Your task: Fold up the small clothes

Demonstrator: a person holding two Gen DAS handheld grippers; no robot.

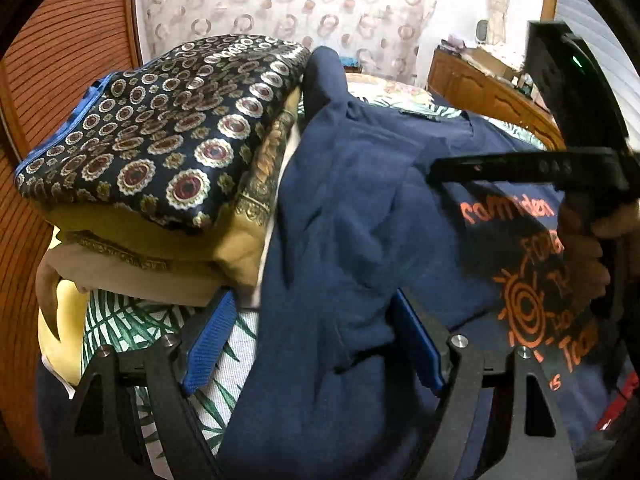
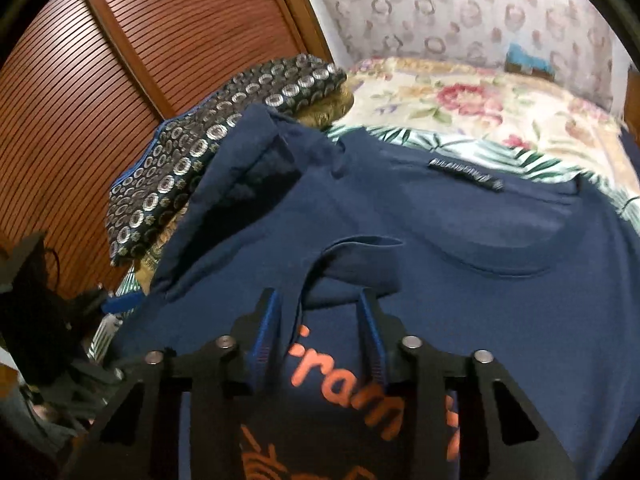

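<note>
A navy T-shirt (image 1: 344, 208) with orange print is spread over a bed covered by a palm-leaf sheet (image 1: 120, 320); its neckline and sewn-in label (image 2: 464, 174) lie toward the far side, and one sleeve is turned up against a stack of folded clothes (image 1: 160, 152). That stack is seen to the left of the shirt, topped by a dark fabric patterned with round medallions, with mustard and cream pieces beneath.

The left gripper (image 1: 316, 340) is held low over the shirt's left portion. Its jaws are spread wide, the blue pads (image 1: 210, 340) standing apart on either side of a rumpled ridge of navy cloth; no pressing on the fabric can be made out.

The right gripper (image 2: 320, 332) is seen above the printed chest area, just behind a raised fold of the shirt. Its jaws are partly drawn in, with shirt fabric lying between the blue fingers (image 2: 268, 332); whether the pads actually pinch the cloth cannot be told. In the left wrist view the same tool appears as a black body (image 1: 560, 128) gripped by a hand (image 1: 588, 240) at the right edge.

A floral bedspread (image 2: 460, 104), patterned wallpaper (image 2: 480, 12) and a slatted wooden door (image 2: 100, 80) are visible behind.
</note>
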